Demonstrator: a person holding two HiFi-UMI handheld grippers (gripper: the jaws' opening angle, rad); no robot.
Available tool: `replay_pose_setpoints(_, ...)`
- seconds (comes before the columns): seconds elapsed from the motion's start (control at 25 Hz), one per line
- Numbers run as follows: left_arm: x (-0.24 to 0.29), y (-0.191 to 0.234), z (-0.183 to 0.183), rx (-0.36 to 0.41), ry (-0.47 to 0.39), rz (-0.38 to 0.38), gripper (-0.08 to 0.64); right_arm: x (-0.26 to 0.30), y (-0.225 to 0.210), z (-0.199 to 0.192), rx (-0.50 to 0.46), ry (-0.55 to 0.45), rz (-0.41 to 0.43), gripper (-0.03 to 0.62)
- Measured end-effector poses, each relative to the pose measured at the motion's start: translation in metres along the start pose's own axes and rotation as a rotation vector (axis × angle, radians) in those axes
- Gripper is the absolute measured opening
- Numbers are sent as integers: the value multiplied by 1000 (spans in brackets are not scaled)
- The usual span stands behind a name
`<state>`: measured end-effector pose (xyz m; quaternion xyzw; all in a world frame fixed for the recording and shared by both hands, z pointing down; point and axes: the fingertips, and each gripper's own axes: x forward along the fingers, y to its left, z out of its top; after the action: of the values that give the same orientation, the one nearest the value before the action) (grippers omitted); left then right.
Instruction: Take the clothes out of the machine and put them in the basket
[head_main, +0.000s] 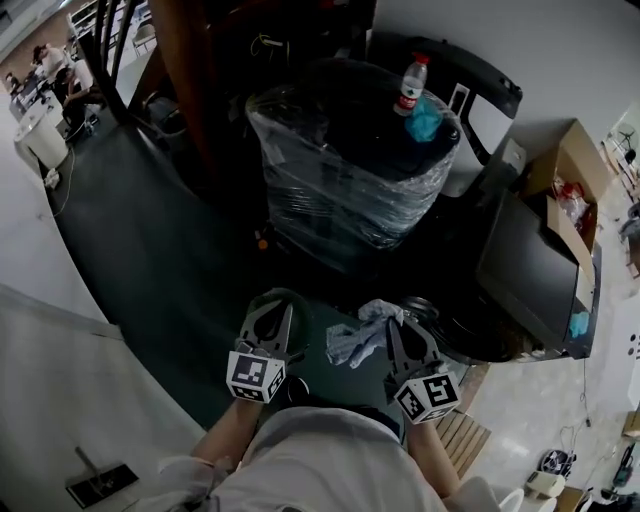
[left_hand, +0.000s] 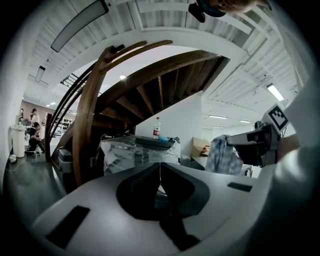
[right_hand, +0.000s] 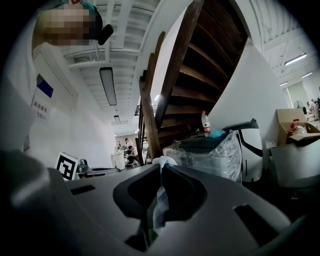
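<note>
A crumpled light blue cloth (head_main: 356, 340) hangs from my right gripper (head_main: 391, 318), whose jaws are shut on it. In the right gripper view the cloth (right_hand: 160, 197) is pinched between the closed tips (right_hand: 162, 167) and trails down behind them. My left gripper (head_main: 284, 308) is level with the right one, a short way to its left. Its jaws meet tip to tip (left_hand: 159, 165), and I cannot make out anything held in them. From the left gripper view the blue cloth (left_hand: 222, 155) dangles off the right gripper (left_hand: 250, 145). Neither machine nor basket is clearly identifiable.
Ahead stands a plastic-wrapped black bulk (head_main: 350, 170) with a water bottle (head_main: 410, 85) and a teal rag (head_main: 425, 120) on top. A wooden staircase (left_hand: 95, 125) rises at the left. An open cardboard box (head_main: 575, 190) and a dark cabinet (head_main: 530, 270) are at the right.
</note>
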<state>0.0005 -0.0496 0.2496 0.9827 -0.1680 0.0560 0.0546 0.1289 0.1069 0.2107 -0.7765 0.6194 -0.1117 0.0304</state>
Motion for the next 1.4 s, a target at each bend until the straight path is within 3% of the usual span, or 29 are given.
replay_pose_setpoints(0.28, -42, 66, -2, -28, -26, 107, 20, 56, 64, 20, -38, -33, 138, 23)
replay_pose_setpoints(0.76, -112, 121, -14, -72, -45, 355, 20, 129, 167, 10, -82, 27, 475, 23)
replay_pose_setpoints(1.04, -131, 131, -25, -98, -30, 535, 20, 157, 194, -6, -79, 96, 679, 23)
replay_pose_setpoints(1.4, -117, 116, -28, -138, -14, 751, 20, 185, 188, -19, -69, 194, 925, 23)
